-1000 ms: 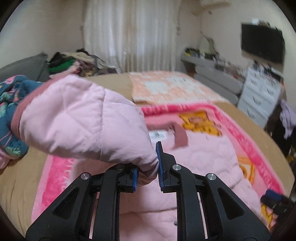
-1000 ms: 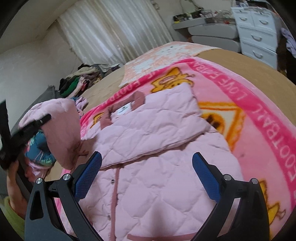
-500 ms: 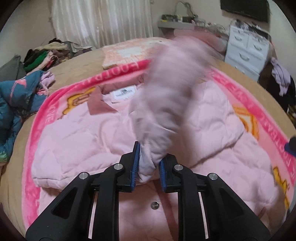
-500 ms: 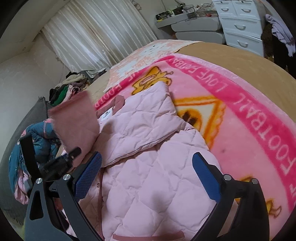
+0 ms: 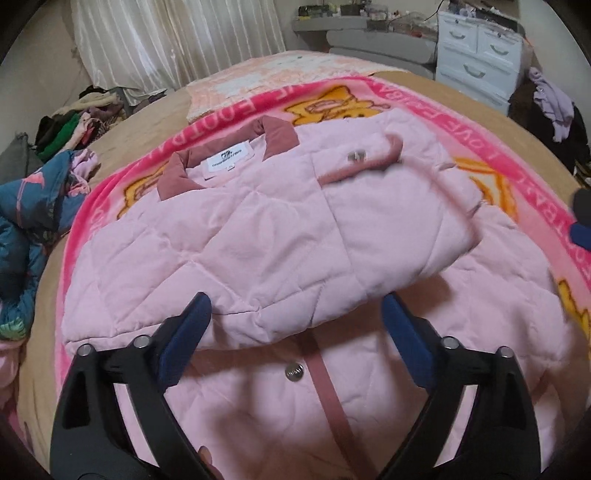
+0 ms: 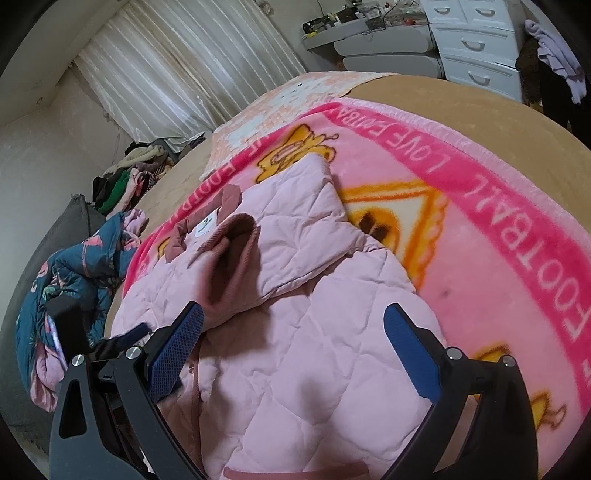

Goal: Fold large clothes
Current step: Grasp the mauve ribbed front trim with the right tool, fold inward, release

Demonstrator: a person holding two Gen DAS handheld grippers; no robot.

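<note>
A pink quilted jacket [image 5: 280, 236] with a dusty-rose collar [image 5: 173, 173] lies face up on a pink cartoon blanket [image 5: 491, 144]. Both sleeves lie folded across its chest; the left sleeve's rose cuff [image 5: 369, 166] rests near the middle. My left gripper [image 5: 295, 314] is open and empty just above the folded sleeve. In the right wrist view the jacket [image 6: 306, 350] lies under my open, empty right gripper [image 6: 291, 321], with the cuff [image 6: 236, 258] lying ahead. The left gripper [image 6: 122, 339] shows at the left edge there.
A blue patterned garment [image 5: 29, 229] is bunched at the bed's left side, with a clothes pile [image 5: 77, 122] behind it. A white dresser [image 5: 480, 55] and a grey shelf [image 5: 369, 33] stand at the far right. The tan bedcover [image 6: 461, 99] surrounds the blanket.
The left gripper swung the sleeve from the left across the jacket's chest, then opened and let it go. The sleeve now lies flat. The right gripper stayed open.
</note>
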